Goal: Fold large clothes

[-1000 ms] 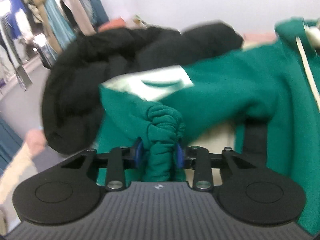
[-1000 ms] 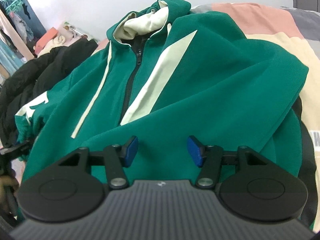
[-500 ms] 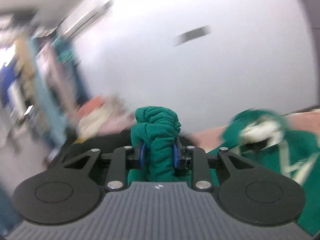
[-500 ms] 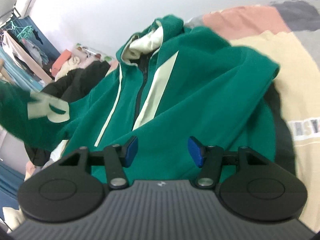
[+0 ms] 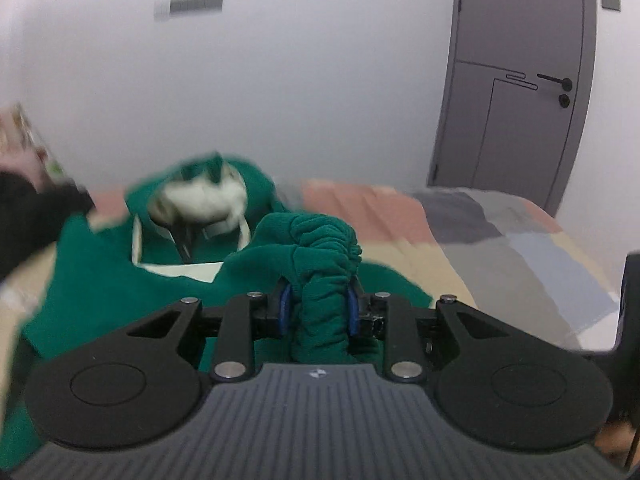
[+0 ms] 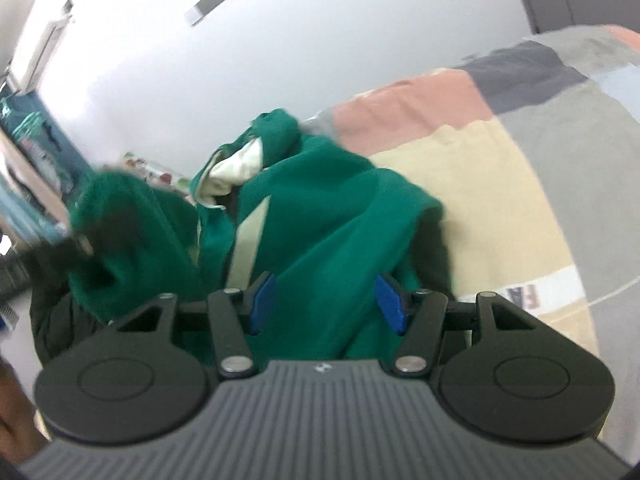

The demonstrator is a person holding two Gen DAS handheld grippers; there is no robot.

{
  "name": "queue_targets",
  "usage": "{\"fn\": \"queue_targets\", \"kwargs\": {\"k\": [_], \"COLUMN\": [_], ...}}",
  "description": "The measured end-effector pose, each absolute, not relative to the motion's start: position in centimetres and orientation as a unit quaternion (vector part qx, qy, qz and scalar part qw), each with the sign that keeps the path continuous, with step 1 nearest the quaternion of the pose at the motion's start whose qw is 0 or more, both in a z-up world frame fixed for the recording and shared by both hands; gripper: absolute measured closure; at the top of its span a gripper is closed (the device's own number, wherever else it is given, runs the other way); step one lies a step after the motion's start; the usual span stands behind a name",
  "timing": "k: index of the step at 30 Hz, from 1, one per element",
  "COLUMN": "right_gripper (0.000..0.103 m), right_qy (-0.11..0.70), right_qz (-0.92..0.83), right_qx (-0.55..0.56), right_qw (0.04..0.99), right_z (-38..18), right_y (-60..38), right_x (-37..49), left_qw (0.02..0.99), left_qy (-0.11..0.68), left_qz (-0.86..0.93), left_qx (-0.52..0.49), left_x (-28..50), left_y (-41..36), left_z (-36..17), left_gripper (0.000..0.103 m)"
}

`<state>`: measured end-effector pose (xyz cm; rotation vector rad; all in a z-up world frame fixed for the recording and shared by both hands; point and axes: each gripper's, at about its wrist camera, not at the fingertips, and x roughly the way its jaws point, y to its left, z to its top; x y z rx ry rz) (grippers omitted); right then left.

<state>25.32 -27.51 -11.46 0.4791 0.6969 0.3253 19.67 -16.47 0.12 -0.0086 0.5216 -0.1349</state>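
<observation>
One sleeve is on the move, basically. The left gripper (image 5: 318,307) is clamped on the ribbed cuff (image 5: 324,240) of the green hooded jacket (image 6: 340,216), blue pads squeezing the bunched fabric from both sides. A second ago that cuff was hanging off the bed's edge next to the black coat (image 5: 28,216); now it's been swung up and across, so the left camera looks straight over the jacket's chest toward the cream-lined hood (image 5: 200,196) and the grey door (image 5: 516,80) behind. From the right wrist view you can see the lifted sleeve (image 6: 120,224) arcing over the left side of the body, pretty blurred.

The right gripper (image 6: 324,300) has its jaws apart with nothing pinched, hovering low over the jacket's lower right part, and it has tilted and drifted a bit since a second ago.

The jacket itself is lying front-up on the patchwork bedspread (image 6: 500,152), zipper and cream stripes showing.

My read: this is the sleeve-in fold, roughly early in the job. The cuff looks about ready to be laid across the chest, then the other sleeve needs the same.
</observation>
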Motion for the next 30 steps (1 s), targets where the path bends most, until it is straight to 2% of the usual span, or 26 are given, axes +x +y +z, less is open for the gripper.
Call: {"fn": "queue_targets", "kwargs": {"k": [4, 6, 7, 8, 14, 18, 19, 21, 30], "right_gripper": [0.044, 0.044, 0.044, 0.044, 0.044, 0.043, 0.041, 0.020, 0.019], "right_qy": [0.342, 0.339, 0.338, 0.337, 0.334, 0.338, 0.339, 0.336, 0.331], "right_qz": [0.147, 0.148, 0.150, 0.153, 0.164, 0.160, 0.159, 0.160, 0.157], "right_qx": [0.241, 0.241, 0.240, 0.238, 0.228, 0.246, 0.253, 0.277, 0.286], "right_qw": [0.896, 0.897, 0.898, 0.898, 0.900, 0.894, 0.892, 0.886, 0.885], "right_z": [-12.0, -12.1, -12.1, -12.2, -12.5, -12.6, -12.6, -12.6, -12.0], "right_y": [-28.1, -28.0, -27.8, -27.6, -26.7, -26.7, -26.7, -27.1, -25.8], "right_x": [25.6, 25.6, 25.7, 25.6, 25.6, 25.8, 25.8, 25.8, 26.0], "left_qw": [0.957, 0.954, 0.952, 0.951, 0.942, 0.945, 0.945, 0.942, 0.922], "left_qy": [0.276, 0.283, 0.287, 0.290, 0.299, 0.302, 0.306, 0.309, 0.279], "left_qz": [-0.092, -0.102, -0.106, -0.110, -0.128, -0.076, -0.057, -0.026, 0.028], "left_qx": [-0.009, -0.002, -0.003, -0.009, -0.088, -0.097, -0.101, -0.128, -0.268], "left_x": [19.5, 19.8, 19.4, 19.3, 17.7, 17.8, 18.0, 18.3, 19.6], "left_y": [-16.4, -15.3, -14.5, -13.9, -7.7, -2.1, -0.5, 2.8, 11.7], "left_z": [-1.8, -2.1, -2.5, -2.7, -3.2, -4.3, -4.8, -5.8, -8.8], "left_gripper": [0.061, 0.043, 0.029, 0.022, 0.019, 0.019, 0.019, 0.019, 0.019]}}
